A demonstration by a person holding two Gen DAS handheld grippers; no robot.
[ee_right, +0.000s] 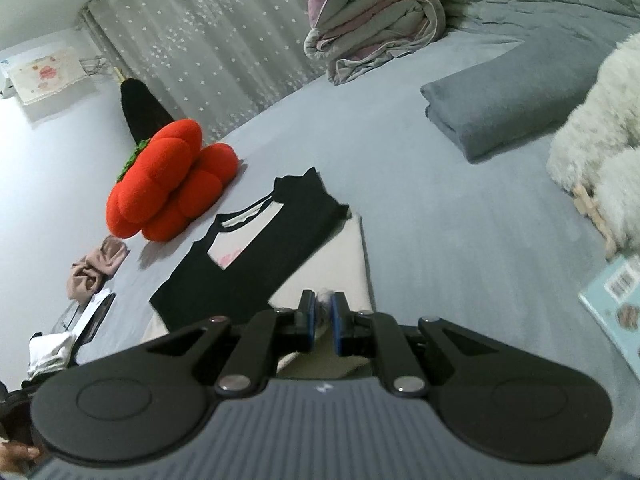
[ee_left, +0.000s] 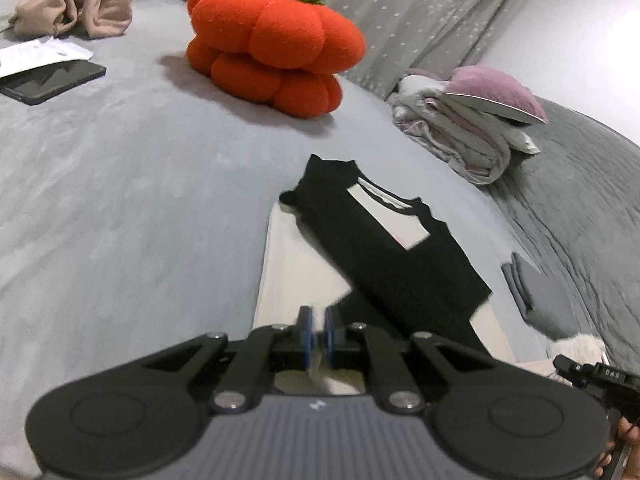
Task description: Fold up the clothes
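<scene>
Both grippers, left [ee_left: 316,330] and right [ee_right: 323,320], jaws pinched on shirt [ee_left: 384,248] hem; soft, light, limp. Hold corners.

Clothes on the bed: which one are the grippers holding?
The cream-and-black shirt, spread flat. Both the left gripper and right gripper pinch its cream hem. The crumpled beige garment lies untouched far away.

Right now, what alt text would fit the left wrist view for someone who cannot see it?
The left gripper pinches the near hem of a white-and-black T-shirt lying sleeves-folded on a grey bed. Beyond sit an orange pumpkin cushion, a folded quilt pile, a phone and beige cloth.
</scene>
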